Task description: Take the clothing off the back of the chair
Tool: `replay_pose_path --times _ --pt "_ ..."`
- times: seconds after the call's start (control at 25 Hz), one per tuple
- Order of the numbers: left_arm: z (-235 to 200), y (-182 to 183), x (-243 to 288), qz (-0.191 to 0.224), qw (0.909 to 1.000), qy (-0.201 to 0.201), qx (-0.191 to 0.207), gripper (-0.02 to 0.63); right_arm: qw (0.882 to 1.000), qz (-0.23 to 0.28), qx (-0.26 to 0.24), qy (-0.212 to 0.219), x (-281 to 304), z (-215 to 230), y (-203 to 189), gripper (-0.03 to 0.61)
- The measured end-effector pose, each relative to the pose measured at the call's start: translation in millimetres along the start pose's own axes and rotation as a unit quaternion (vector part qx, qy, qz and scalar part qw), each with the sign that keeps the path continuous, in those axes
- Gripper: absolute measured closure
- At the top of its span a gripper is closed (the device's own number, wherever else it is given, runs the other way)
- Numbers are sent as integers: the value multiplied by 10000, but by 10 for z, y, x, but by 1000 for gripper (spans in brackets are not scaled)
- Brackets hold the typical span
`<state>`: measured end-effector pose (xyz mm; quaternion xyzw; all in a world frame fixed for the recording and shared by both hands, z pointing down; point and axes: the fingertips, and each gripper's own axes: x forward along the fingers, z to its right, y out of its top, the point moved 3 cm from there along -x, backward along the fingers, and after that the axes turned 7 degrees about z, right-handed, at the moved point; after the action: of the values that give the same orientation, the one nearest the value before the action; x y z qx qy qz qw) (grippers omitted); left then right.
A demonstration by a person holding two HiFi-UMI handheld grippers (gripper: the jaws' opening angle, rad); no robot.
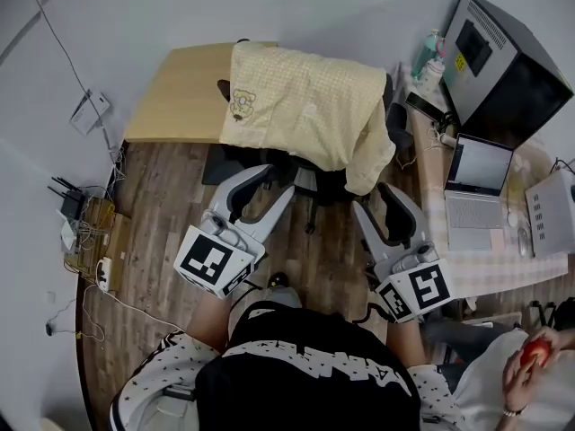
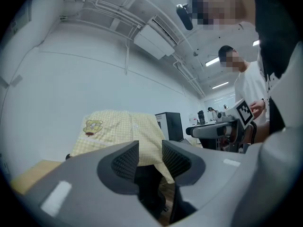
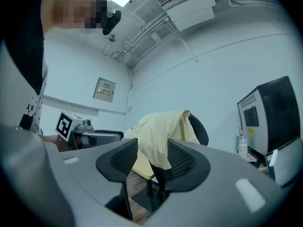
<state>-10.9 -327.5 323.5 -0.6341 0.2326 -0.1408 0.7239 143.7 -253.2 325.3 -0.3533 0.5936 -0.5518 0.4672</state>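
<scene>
A pale yellow checked garment point(image 1: 305, 106) with a small bear emblem hangs over the back of a black office chair point(image 1: 310, 182). The garment covers the backrest, and one sleeve hangs down its right side. My left gripper point(image 1: 262, 182) sits just short of the chair's left side, open and empty. My right gripper point(image 1: 384, 203) is open too, near the hanging sleeve but apart from it. In the left gripper view the garment point(image 2: 123, 129) shows beyond the parted jaws of that gripper point(image 2: 150, 157). The right gripper view has the garment point(image 3: 163, 136) ahead of its gripper point(image 3: 152, 157).
A wooden table point(image 1: 180, 88) stands behind the chair. At the right, a desk holds a laptop point(image 1: 476, 187) and a black box point(image 1: 503, 61). Cables and a router point(image 1: 85, 232) lie on the floor at the left. A seated person holds a red apple point(image 1: 536, 353) at bottom right.
</scene>
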Motion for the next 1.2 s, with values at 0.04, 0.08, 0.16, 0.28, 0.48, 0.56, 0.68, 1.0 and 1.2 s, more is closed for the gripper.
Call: replay_pose_path --times 0.04,0.08,0.16,0.28,0.48,0.56,0.68,1.0,1.2 --pt "-66 1 5 -5 10000 6 -2 482 10000 -10 -6 -26 46 -4 -1 365" --pt "-127 3 13 -2 10000 11 -4 480 10000 -18 -14 -57 88 -2 -1 365" --pt "-233 -1 28 2 10000 15 -1 479 9999 -25 -35 -115 165 5 -9 364" --pt "-369 -26 27 5 10000 10 34 474 9998 -26 -90 -177 268 -7 -36 364" --pt "-658 -43 43 15 9999 140 33 463 9995 -54 -129 -278 443 13 -77 359" --pt "-777 -32 46 30 9997 232 27 455 9993 -78 -147 -329 497 30 -87 356" --pt "-949 -11 20 30 9992 380 123 439 9991 -94 -174 -386 567 37 -97 354" --pt "-1142 159 -19 316 9986 324 269 382 9981 -97 -254 -556 696 52 -110 345" --pt "-1307 44 88 125 9997 176 72 336 9972 -129 -263 -694 765 93 -133 339"
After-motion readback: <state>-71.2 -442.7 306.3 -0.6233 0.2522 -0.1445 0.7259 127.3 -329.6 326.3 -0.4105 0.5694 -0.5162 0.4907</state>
